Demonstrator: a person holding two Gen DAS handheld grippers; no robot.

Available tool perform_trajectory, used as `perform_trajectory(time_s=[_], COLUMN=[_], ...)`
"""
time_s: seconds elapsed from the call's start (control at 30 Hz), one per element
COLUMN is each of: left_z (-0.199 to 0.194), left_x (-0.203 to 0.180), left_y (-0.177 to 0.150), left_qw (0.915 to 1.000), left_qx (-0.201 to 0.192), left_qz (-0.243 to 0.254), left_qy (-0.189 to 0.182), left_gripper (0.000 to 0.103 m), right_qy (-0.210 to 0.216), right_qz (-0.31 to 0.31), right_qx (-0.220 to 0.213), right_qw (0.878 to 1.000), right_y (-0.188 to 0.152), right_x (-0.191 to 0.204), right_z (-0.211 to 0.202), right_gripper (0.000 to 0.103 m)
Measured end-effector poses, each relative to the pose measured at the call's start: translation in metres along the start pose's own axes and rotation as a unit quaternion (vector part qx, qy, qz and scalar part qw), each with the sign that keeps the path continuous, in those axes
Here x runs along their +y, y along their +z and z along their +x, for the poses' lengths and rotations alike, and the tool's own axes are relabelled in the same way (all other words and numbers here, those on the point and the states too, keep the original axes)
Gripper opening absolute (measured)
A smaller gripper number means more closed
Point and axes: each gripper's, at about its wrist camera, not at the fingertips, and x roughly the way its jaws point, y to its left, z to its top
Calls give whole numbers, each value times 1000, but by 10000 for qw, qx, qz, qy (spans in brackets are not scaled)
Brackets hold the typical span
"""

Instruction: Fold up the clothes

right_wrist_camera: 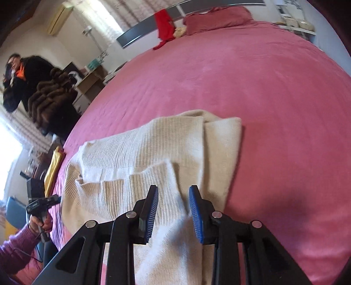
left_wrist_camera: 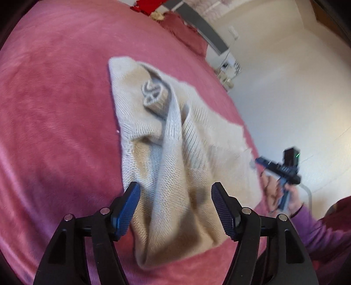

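Observation:
A cream knit sweater (left_wrist_camera: 175, 153) lies partly folded on the pink bed cover (left_wrist_camera: 54, 109), a grey patterned part showing at its far end. My left gripper (left_wrist_camera: 176, 197) hovers over its near end, open wide, pads bare and clear of the cloth. In the right wrist view the sweater (right_wrist_camera: 142, 153) has a sleeve folded across it. My right gripper (right_wrist_camera: 173, 197) is low over its near edge, jaws a little apart, both ridged pad faces bare, cloth showing in the gap. Each gripper also appears blurred in the other view, the right gripper (left_wrist_camera: 260, 161) and the left gripper (right_wrist_camera: 57, 198), held by hands in purple sleeves.
The bed cover (right_wrist_camera: 263, 98) stretches far beyond the sweater. A red garment (right_wrist_camera: 164, 24) and a pink pillow (right_wrist_camera: 215, 17) lie by the grey headboard. A person in a dark coat (right_wrist_camera: 33, 83) stands beside the bed. A yellow item (right_wrist_camera: 52, 171) sits off the bed's edge.

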Motion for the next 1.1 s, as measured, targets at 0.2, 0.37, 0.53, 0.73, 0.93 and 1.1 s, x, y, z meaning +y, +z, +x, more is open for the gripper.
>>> perform_trajectory(time_s=[0.2,0.37,0.53,0.73,0.93,1.1], left_z=[-11,-37,-71,-38,24,29], left_x=[13,38,18,-24,-40,-29], left_y=[1,-5,19,61,80,77], left_qw=[9993,9957,9830,9903,9854,9852], left_qx=[-22,-318,-1312,-829,253,421], left_qz=[-29,-301,57,965,1519,1469], left_qy=[379,810,1282,554,724,780], left_gripper=[36,21,28,46,46,46], right_qy=[88,-53,-100,579,374,325], right_qz=[-367,-163,300,417,-127,-353], right_qx=[409,17,-199,-271,212,348], right_qw=[9984,9999,9993,9971,9990,9982], right_y=[8,11,9,13,21,20], right_x=[6,-8,-35,-37,-8,-5], right_z=[37,33,25,19,41,46], right_gripper=[21,3,3,20,28,26])
